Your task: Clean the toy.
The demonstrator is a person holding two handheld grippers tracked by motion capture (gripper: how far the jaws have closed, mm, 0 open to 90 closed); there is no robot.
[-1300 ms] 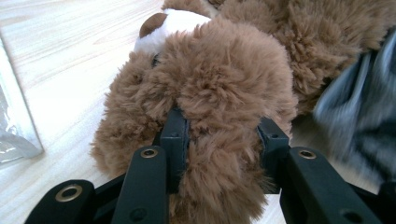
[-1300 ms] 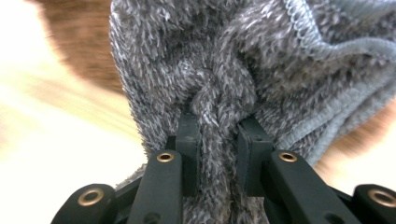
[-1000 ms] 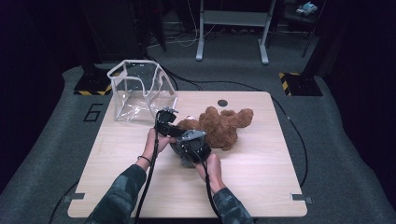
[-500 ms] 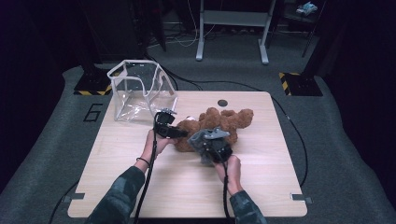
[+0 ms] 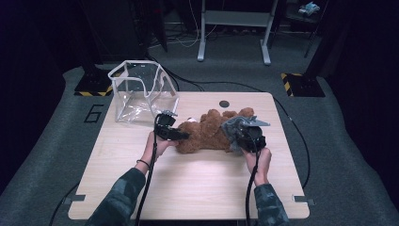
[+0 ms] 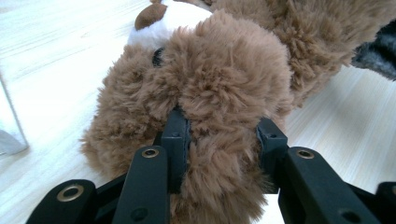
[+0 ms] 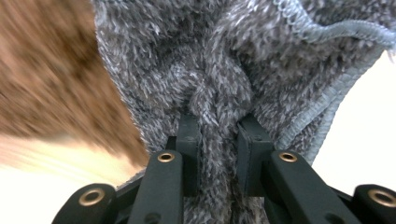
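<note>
Left gripper (image 6: 219,135) clenched on teddy (image 5: 207,134) – pads sunk in brown fur beside muzzle. Right gripper (image 7: 218,135) clamped on grey cloth (image 7: 224,60), bunched fold between pads, at teddy's far end. Teddy lies on its side mid-table (image 5: 188,183), near clear bag (image 5: 141,92). Handling, judged: light, soft, compressible; fur slips under shallow pinch – take deep bite on head or limb. Cloth limp; grip gathered fold, not hem. Looks: shaggy brown plush, white muzzle, dark nose.
</note>
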